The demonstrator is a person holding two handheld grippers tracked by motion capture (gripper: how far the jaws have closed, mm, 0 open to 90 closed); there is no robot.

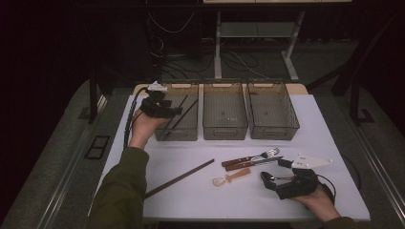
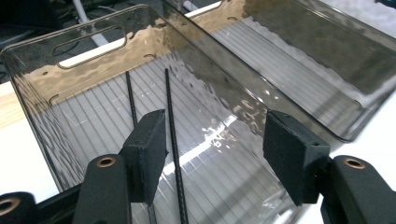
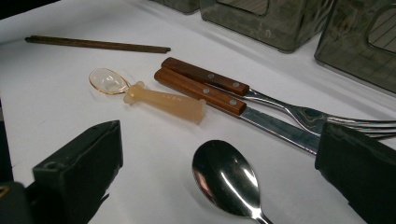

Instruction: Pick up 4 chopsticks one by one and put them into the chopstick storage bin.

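Smoked-plastic bins, three in a row at the table's far edge: left bin (image 1: 177, 119), middle bin (image 1: 225, 117), right bin (image 1: 272, 114). Left gripper (image 1: 162, 109) hovers over the left bin's near-left corner; its jaws stand apart with nothing between the pads, and no earlier frame to compare. Two dark chopsticks (image 2: 170, 116) lie on that bin's ribbed floor below the jaws, their near ends cut off at the bottom of the left gripper view and partly hidden behind the left pad. In the high view they read as thin dark lines, hard to make out through the tinted wall. One more chopstick (image 1: 179, 179) lies loose on the white table (image 1: 191, 200), its near end hidden behind the person's green sleeve (image 1: 119, 191). Right gripper (image 1: 279, 179) rests low on the table at the right, jaws wide apart around the bowl of one steel spoon (image 3: 226, 179), pads not touching it; the spoon's handle runs out of the bottom of the right gripper view. Beyond it: one fork (image 3: 280, 100) and one knife (image 3: 243, 109), both wood-handled, side by side and touching, fork tines partly cut off at the right edge, knife tip hidden behind the right pad. One small translucent orange spoon (image 3: 149, 95) lies just beside the knife handle.
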